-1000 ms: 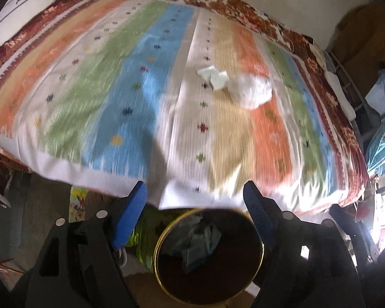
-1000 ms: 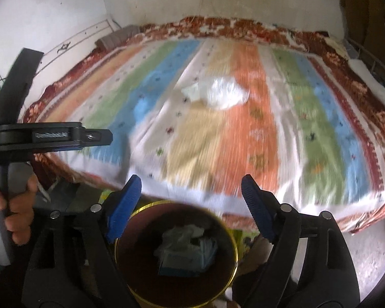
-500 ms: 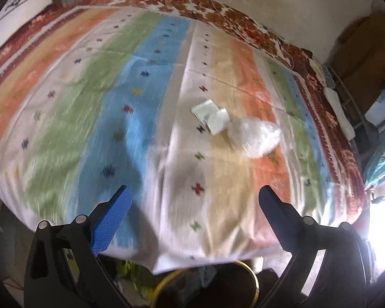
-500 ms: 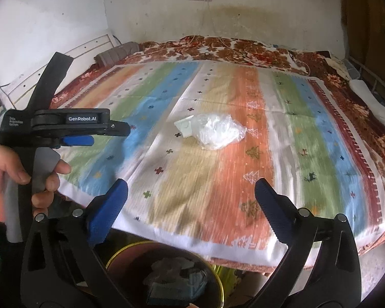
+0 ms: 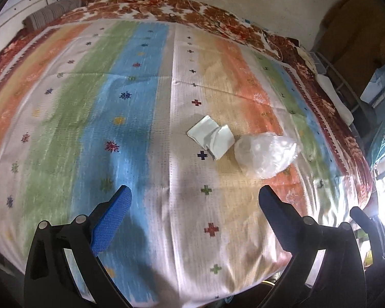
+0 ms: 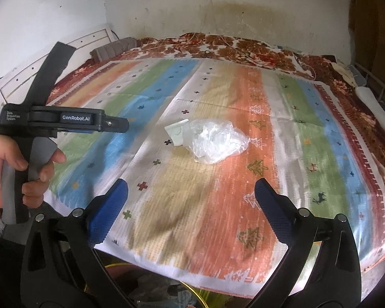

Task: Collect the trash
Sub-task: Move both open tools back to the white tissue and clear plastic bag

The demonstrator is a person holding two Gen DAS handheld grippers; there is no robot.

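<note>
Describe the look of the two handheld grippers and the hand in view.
Both grippers, left and right, have black plastic frames with silver rivets, and jaws faced with textured blue pads. From the side, the left one carries a white "GenRobot.AI" label, a grey handle and a black strap. The hand on it is bare; no sleeve shows.

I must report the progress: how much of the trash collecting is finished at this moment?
Done: some trash already lies in the bin below the bed's edge. In hand: nothing; the left gripper and right gripper are both open and empty. Left: the crumpled white paper and the clear plastic bag beside it on the striped bedspread.
</note>
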